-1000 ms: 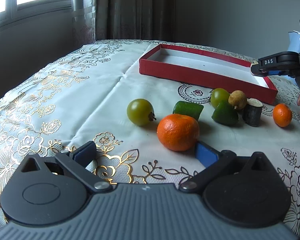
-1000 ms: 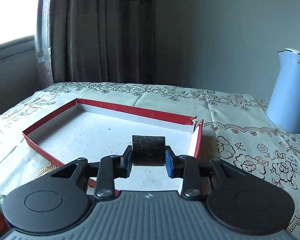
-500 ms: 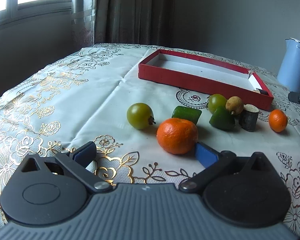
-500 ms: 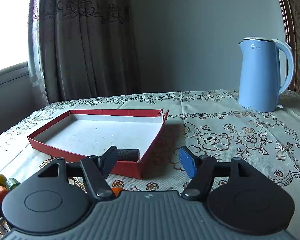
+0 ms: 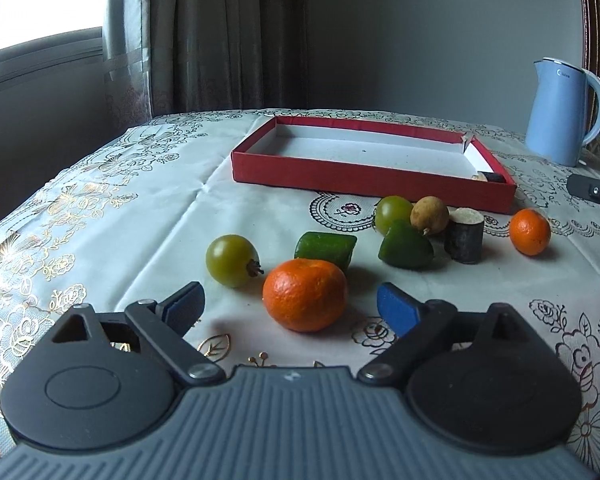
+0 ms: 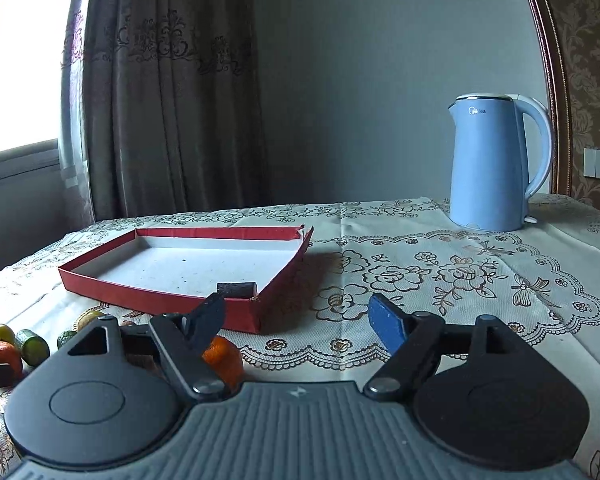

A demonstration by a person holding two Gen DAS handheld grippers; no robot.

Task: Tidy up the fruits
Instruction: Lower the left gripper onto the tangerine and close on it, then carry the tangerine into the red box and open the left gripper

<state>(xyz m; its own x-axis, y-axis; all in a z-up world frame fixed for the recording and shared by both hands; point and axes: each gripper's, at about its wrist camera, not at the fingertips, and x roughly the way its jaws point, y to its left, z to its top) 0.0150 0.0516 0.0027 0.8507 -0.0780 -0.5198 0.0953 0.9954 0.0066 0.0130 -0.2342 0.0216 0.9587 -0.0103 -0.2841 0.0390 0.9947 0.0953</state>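
- Straddling the large tangerine: left gripper, jaws narrowing, not yet touching.
- Right gripper: jaws just widening, empty; dark cane piece lies in red tray.
- Next: clamp, lift, carry to tray.

The only readable text is the brand mark "Midea" with its round logo, printed in dark letters near the top of the light blue electric kettle, which stands in the right half of the right wrist view. In the left wrist view the same kettle sits at the upper right edge of the frame, and the mark there is too small and blurred to read. Nothing else in either view carries legible writing or numbers.
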